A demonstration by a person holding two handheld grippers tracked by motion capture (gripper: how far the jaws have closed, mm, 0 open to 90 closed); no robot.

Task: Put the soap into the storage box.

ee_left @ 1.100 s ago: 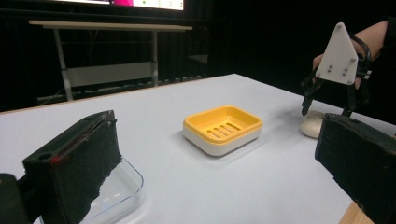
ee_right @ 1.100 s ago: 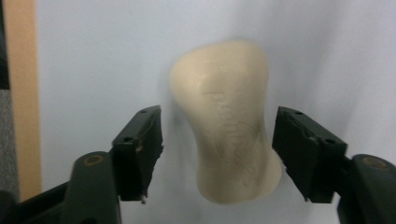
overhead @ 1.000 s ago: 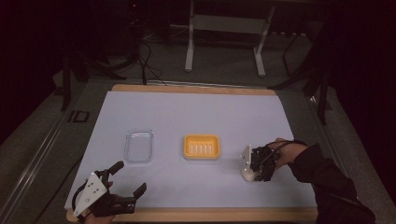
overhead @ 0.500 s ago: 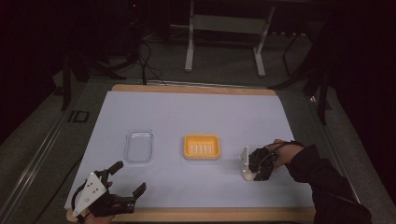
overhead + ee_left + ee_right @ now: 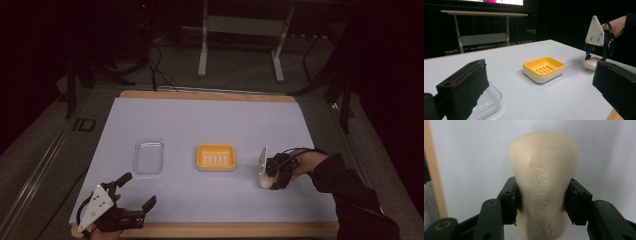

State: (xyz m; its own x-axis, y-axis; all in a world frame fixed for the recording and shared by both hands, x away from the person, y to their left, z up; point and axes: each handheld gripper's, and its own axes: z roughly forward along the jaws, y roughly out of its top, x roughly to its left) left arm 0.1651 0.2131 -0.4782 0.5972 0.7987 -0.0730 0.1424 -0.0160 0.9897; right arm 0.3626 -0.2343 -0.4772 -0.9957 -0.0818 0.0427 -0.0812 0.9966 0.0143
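I see right gripper (image 5: 541,202) jaws just closed, clenching soap bar (image 5: 544,182) on tabletop (image 5: 210,125); left gripper (image 5: 131,196) jaws released, empty

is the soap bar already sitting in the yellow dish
No, the soap bar lies on the white table to the right of the yellow dish, clamped between the right tool's jaws.

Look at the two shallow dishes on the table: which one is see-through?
The clear dish, left of the yellow soap dish; that one is opaque with a slotted floor.
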